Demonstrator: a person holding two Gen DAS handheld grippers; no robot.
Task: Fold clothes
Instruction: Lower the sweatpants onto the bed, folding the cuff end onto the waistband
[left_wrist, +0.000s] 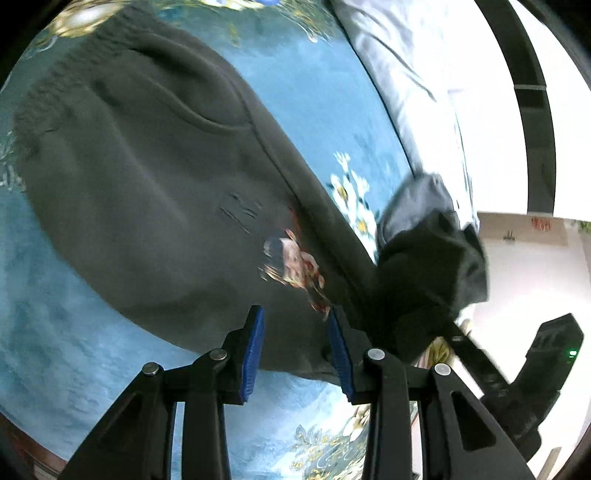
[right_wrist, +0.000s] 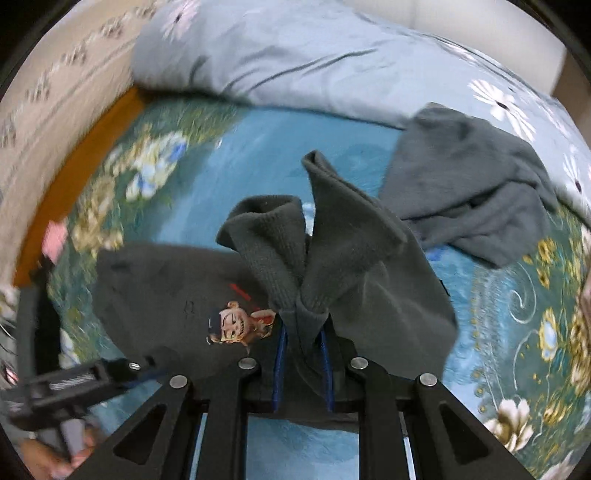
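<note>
A dark grey sweatshirt (left_wrist: 147, 192) with a cartoon print (left_wrist: 291, 258) lies flat on a blue floral bedspread (left_wrist: 55, 350). My left gripper (left_wrist: 295, 347) is open and empty, just above the sweatshirt's near edge by the print. My right gripper (right_wrist: 303, 354) is shut on the sweatshirt's ribbed sleeve cuff (right_wrist: 295, 251) and holds it raised over the body (right_wrist: 155, 288). In the left wrist view the lifted sleeve (left_wrist: 428, 266) and the right gripper's frame (left_wrist: 535, 373) show at the right. The left gripper shows in the right wrist view (right_wrist: 85, 380) at lower left.
A second grey garment (right_wrist: 469, 188) lies crumpled at the right on the bedspread (right_wrist: 332, 147). A pale blue duvet (right_wrist: 295, 55) is bunched along the far side. An orange wooden bed edge (right_wrist: 74, 170) runs along the left.
</note>
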